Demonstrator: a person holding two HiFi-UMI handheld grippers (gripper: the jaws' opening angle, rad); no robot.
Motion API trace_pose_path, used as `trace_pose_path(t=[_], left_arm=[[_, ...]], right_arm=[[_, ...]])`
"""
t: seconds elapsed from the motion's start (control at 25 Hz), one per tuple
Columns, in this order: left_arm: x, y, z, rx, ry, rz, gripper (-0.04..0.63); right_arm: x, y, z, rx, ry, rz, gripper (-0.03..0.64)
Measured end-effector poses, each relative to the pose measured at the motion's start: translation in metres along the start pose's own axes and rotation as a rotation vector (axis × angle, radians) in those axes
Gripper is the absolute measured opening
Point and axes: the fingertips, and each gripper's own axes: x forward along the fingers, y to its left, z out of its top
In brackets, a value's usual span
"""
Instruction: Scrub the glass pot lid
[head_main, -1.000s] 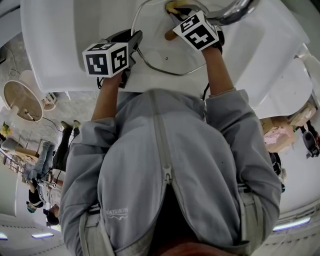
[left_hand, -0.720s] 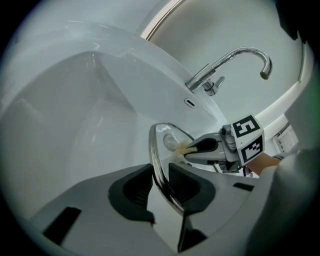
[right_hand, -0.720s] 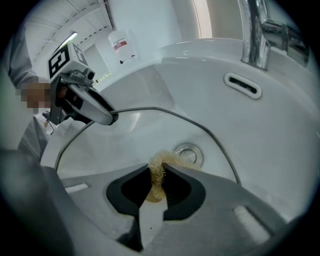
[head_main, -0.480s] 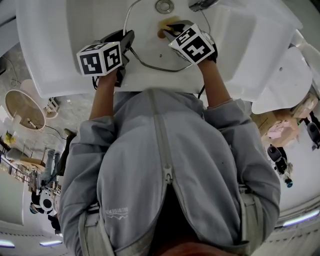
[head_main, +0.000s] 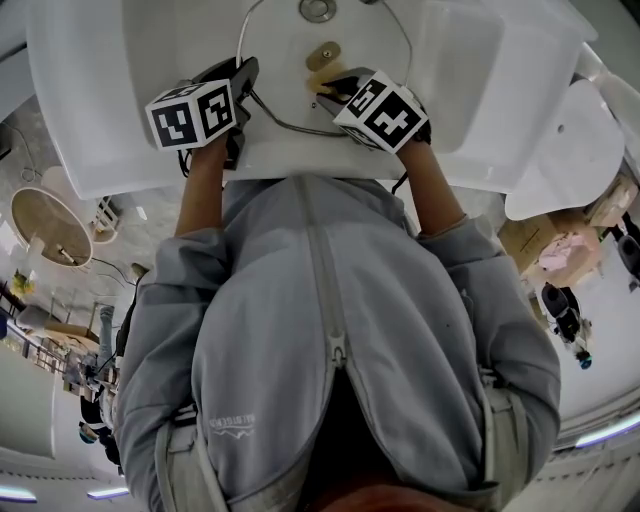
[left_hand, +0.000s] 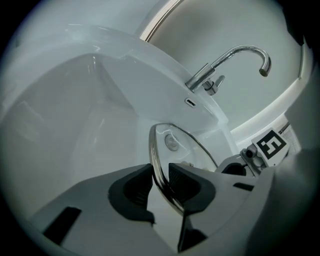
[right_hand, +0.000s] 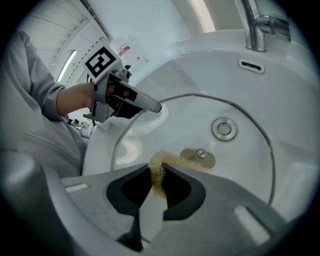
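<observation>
My L gripper (left_hand: 161, 184) clamps glass pot lid (left_hand: 186, 148) rim, steadies it over sink (left_hand: 75, 110); R gripper (right_hand: 159, 185) pinches scrub pad (right_hand: 158, 167) to rub glass.

Glass lid (head_main: 285, 85) in white sink (head_main: 95, 110)

White basin (head_main: 90, 120) at 12 o'clock in head view. Chrome gooseneck tap (left_hand: 235, 57) on its back rim, overflow slot (left_hand: 190, 102) below the tap, drain (right_hand: 223, 128) at bowl bottom. Pale speckled floor (head_main: 140, 235) at 9 o'clock with round table (head_main: 45, 228) on it. Cardboard boxes (head_main: 555, 250) at 3 o'clock. Strip light (head_main: 605, 432) at 4 o'clock.
</observation>
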Motion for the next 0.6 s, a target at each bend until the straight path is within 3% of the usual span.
trace_pose_path(t=[0.6], left_arm=[[-0.001, 0.0, 0.003, 0.005, -0.009, 0.009, 0.098]], right_arm=[[-0.021, 0.056, -0.015, 0.137, 0.014, 0.323, 0.052]])
